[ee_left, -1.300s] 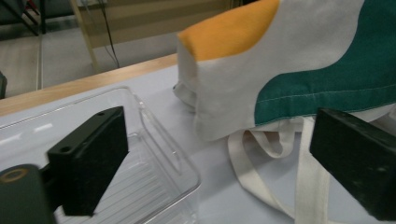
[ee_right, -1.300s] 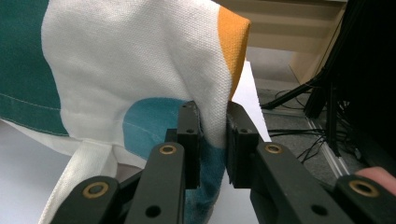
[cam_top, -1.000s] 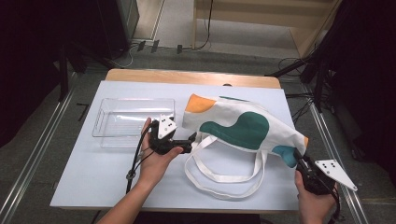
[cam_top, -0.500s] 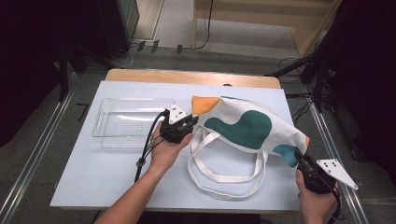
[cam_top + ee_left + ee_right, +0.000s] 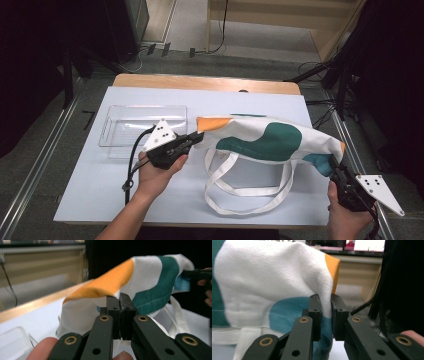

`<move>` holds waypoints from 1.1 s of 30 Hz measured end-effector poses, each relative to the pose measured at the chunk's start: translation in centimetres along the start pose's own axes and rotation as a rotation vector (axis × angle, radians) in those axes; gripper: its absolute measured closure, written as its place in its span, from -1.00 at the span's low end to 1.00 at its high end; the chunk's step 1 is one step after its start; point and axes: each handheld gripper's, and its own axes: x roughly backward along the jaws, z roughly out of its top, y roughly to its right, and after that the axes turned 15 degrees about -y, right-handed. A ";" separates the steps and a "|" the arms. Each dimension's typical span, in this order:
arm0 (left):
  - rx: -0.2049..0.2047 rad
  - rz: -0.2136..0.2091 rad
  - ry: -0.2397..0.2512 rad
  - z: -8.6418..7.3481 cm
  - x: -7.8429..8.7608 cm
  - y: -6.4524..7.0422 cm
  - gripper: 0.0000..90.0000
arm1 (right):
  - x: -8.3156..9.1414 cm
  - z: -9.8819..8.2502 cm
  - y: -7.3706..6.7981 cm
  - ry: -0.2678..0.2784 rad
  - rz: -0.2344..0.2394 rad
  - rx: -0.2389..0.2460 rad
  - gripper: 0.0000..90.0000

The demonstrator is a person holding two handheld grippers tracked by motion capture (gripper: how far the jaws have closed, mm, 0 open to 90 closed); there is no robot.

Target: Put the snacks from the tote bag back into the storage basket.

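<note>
white table; tote bag white, teal, orange patches

in the high view the left forearm rises from the bottom edge left of centre, its hand wrapped under the left gripper, which points toward the right of the frame with jaws pressed tight on a corner of the tote bag. at the lower right corner the right hand holds the right gripper, aimed up-left, jaws pinched on the bag's other end.
</note>
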 end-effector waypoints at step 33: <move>0.110 0.241 -0.175 -4.1 -1.7 2.1 -0.26 | -0.4 -4.9 -7.1 -0.287 0.296 0.057 1.00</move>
